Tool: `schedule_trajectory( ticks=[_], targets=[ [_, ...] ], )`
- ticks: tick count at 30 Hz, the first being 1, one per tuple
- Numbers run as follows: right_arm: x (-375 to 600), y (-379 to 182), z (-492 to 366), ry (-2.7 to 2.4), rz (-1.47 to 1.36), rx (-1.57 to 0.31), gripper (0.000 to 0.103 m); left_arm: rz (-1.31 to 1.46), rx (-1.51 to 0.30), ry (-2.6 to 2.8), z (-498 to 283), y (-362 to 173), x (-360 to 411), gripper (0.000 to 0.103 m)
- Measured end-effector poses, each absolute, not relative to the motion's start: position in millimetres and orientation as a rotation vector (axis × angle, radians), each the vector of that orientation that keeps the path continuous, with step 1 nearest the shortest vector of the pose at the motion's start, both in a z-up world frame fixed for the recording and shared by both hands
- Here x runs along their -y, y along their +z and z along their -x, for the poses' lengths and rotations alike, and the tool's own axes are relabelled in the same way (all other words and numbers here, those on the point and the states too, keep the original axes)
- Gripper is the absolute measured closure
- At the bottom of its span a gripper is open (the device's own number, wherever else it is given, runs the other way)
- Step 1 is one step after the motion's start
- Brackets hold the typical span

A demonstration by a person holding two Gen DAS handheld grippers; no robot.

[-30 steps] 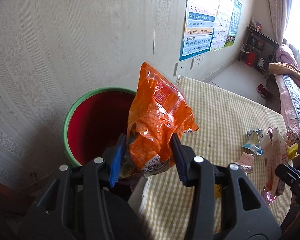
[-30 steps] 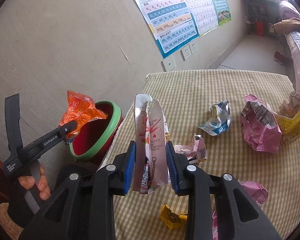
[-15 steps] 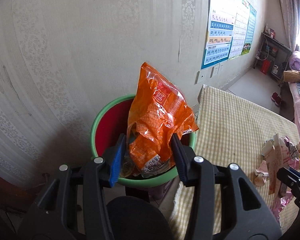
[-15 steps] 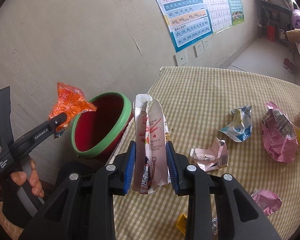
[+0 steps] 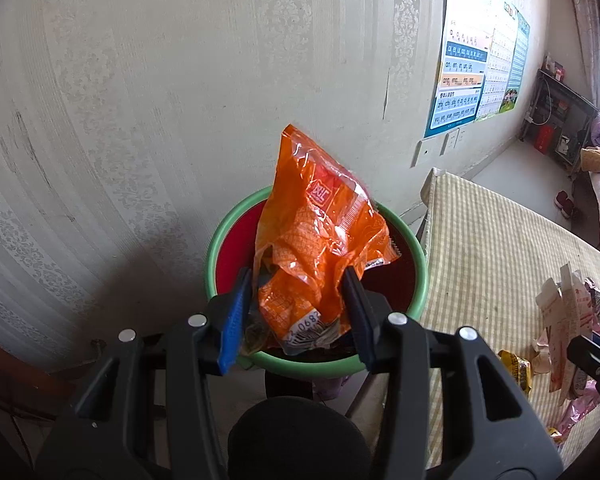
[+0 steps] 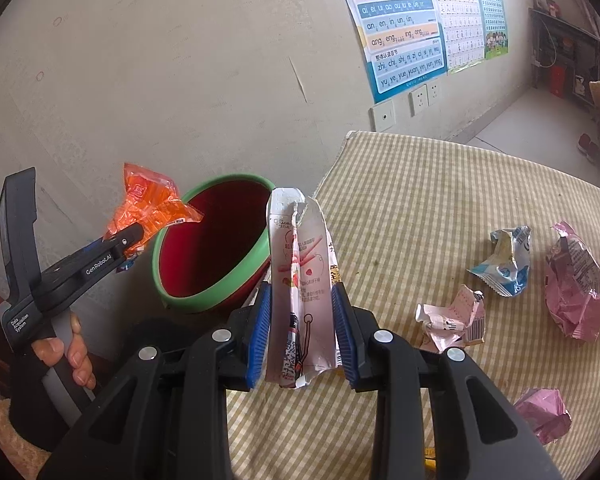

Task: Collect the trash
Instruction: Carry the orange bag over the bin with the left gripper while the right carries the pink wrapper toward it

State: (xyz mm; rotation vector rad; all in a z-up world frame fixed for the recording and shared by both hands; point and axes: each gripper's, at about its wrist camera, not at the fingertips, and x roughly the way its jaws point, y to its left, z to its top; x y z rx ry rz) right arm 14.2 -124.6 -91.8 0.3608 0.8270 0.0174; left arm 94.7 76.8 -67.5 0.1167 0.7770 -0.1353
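Over the green-rimmed bin (image 5: 220,240), the left tool (image 5: 296,312) clamps an orange wrapper (image 5: 320,240); the right tool (image 6: 302,316) clamps a pink packet (image 6: 304,280).

table (image 6: 440,184): checked cloth | on it: crumpled wrappers (image 6: 574,284)

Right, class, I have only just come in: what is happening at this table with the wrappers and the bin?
A person is clearing snack rubbish with a gripper in each hand. The left gripper is clamped on an orange snack bag, held at the red bin with the green rim beside the table. The right gripper holds a torn pink carton above the table edge. More wrappers lie on the checked cloth, among them a blue-and-white wrapper.
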Motion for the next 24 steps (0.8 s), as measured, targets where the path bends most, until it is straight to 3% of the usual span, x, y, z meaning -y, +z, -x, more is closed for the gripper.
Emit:
schedule_trajectory(
  ticks=[24],
  targets=[
    [110.6, -85.8, -17.4, 0.039, -0.331, -0.828, 0.073, -0.130, -0.771, -0.134, -100.1, -71.4, -77.7, 0.059]
  ],
)
